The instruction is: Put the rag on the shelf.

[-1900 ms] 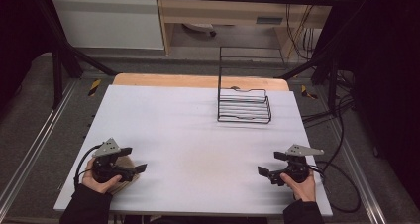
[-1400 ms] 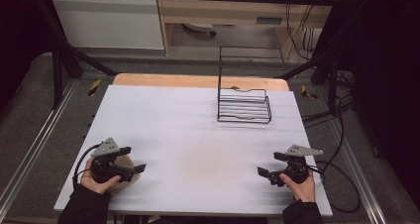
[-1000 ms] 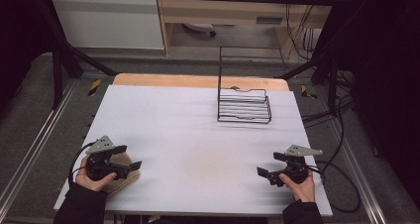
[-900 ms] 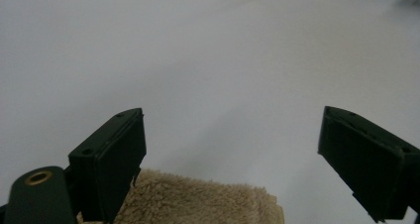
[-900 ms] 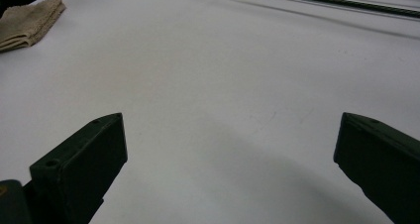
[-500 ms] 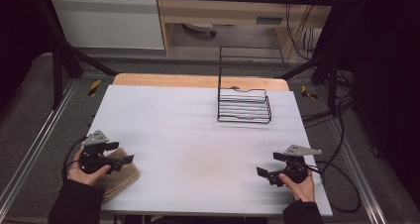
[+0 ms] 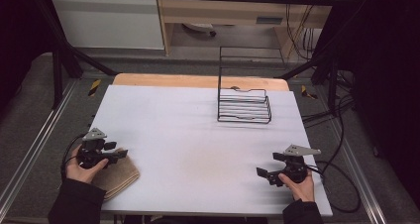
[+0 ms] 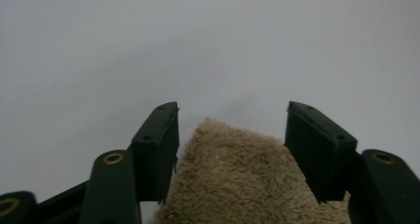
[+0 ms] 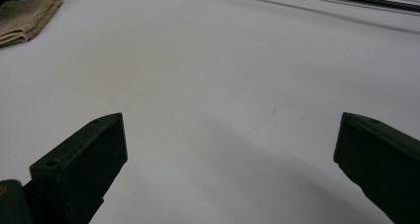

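A folded tan towel (image 7: pixel 119 177) lies at the near left corner of the white table (image 7: pixel 198 135). My left gripper (image 7: pixel 116 153) hovers over the towel's left part, held by a hand. In the left gripper view the towel (image 8: pixel 237 179) reaches up between the two black jaws of that gripper (image 8: pixel 233 110). The jaws have just been closing and stand partly apart, and I see no firm pinch on the cloth. My right gripper (image 7: pixel 267 170) rests near the front right edge, open, with bare table between its jaws (image 9: pixel 230 120). It sees the towel (image 9: pixel 25 13) far off.
A black wire rack (image 7: pixel 244 105) with a tall upright frame stands at the back right of the table. Cables trail off the right edge (image 7: pixel 341 179). Metal rails run along both sides of the table.
My left hand has slid left toward the table's edge, uncovering the tan towel beneath it. The right hand has stayed put.
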